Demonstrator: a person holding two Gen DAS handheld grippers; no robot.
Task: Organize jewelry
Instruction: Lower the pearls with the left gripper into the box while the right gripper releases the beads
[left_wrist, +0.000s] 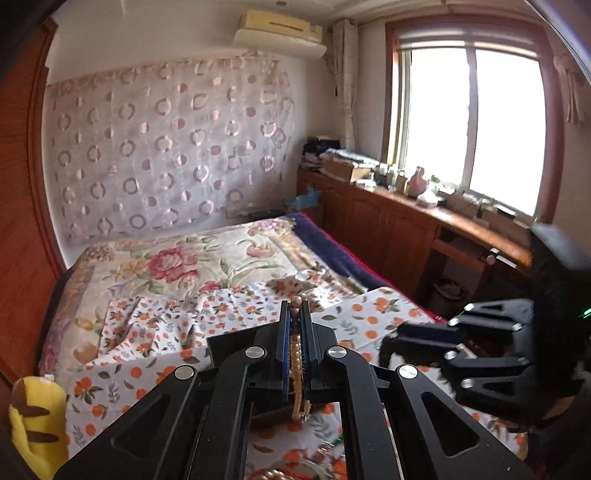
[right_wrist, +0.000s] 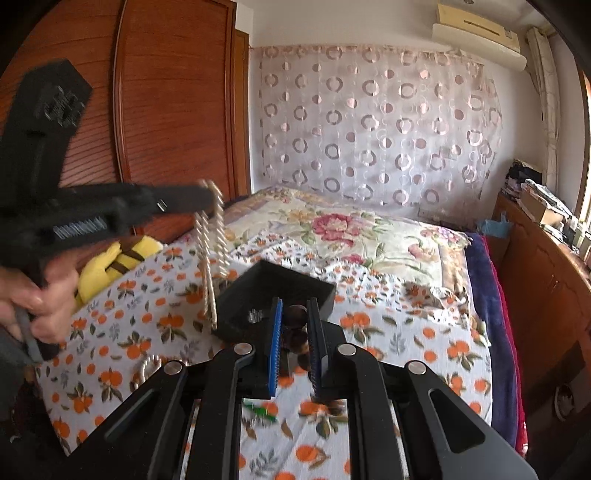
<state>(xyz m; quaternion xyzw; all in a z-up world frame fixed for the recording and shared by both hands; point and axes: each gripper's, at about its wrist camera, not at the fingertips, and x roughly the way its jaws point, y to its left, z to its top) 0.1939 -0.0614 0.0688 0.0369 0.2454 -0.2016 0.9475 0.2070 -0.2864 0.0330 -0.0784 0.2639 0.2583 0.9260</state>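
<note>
My left gripper (left_wrist: 295, 306) is shut on a cream pearl necklace (left_wrist: 296, 354), which runs between the blue pads and dangles below them. In the right wrist view this gripper (right_wrist: 208, 194) is raised at the left, and the pearl necklace (right_wrist: 210, 254) hangs from its tip beside an open black box (right_wrist: 284, 280). A string of dark brown beads (right_wrist: 295, 325) is pinched between the pads of my right gripper (right_wrist: 295, 306), just in front of the box. The right gripper (left_wrist: 391, 341) also shows in the left wrist view. The black box (left_wrist: 229, 345) is mostly hidden there.
An orange-print cloth (right_wrist: 406, 332) covers the near part of the bed. On it lie another pearl loop (right_wrist: 147, 365) and a small green item (right_wrist: 262, 410). A yellow plush toy (right_wrist: 110, 266) sits at the left, a person's hand (right_wrist: 44, 306) grips the left tool, and a wooden cabinet (left_wrist: 388, 225) lines the window side.
</note>
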